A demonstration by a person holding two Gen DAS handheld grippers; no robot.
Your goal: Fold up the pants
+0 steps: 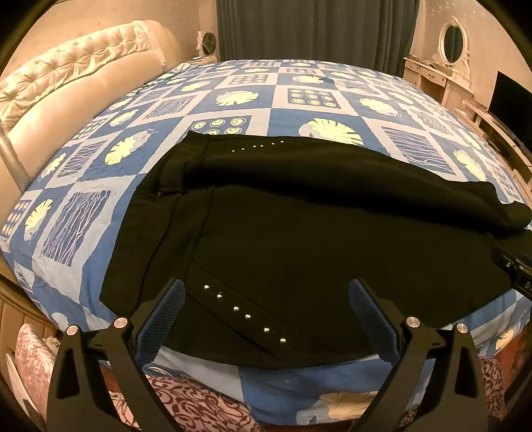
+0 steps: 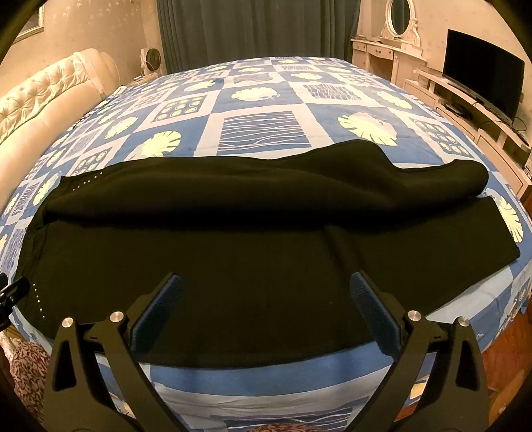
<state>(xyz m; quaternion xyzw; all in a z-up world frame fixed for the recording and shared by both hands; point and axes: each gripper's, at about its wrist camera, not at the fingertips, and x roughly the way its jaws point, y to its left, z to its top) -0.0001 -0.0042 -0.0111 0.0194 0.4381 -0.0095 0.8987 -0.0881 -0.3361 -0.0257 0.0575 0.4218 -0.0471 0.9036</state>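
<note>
Both grippers, left (image 1: 266, 315) & right (image 2: 266, 312), hang spread wide w/ nothing held over black studded fabric pants (image 2: 252, 246) lying sideways on blue patchwork-print bedspread (image 2: 266, 109); we reckon far leg's rumpled, so pinching one layer only would skew the fold.

Home bedroom: quilted bed (image 2: 266, 99), tufted headboard (image 1: 66, 86), vanity mirror (image 2: 400, 16).
</note>
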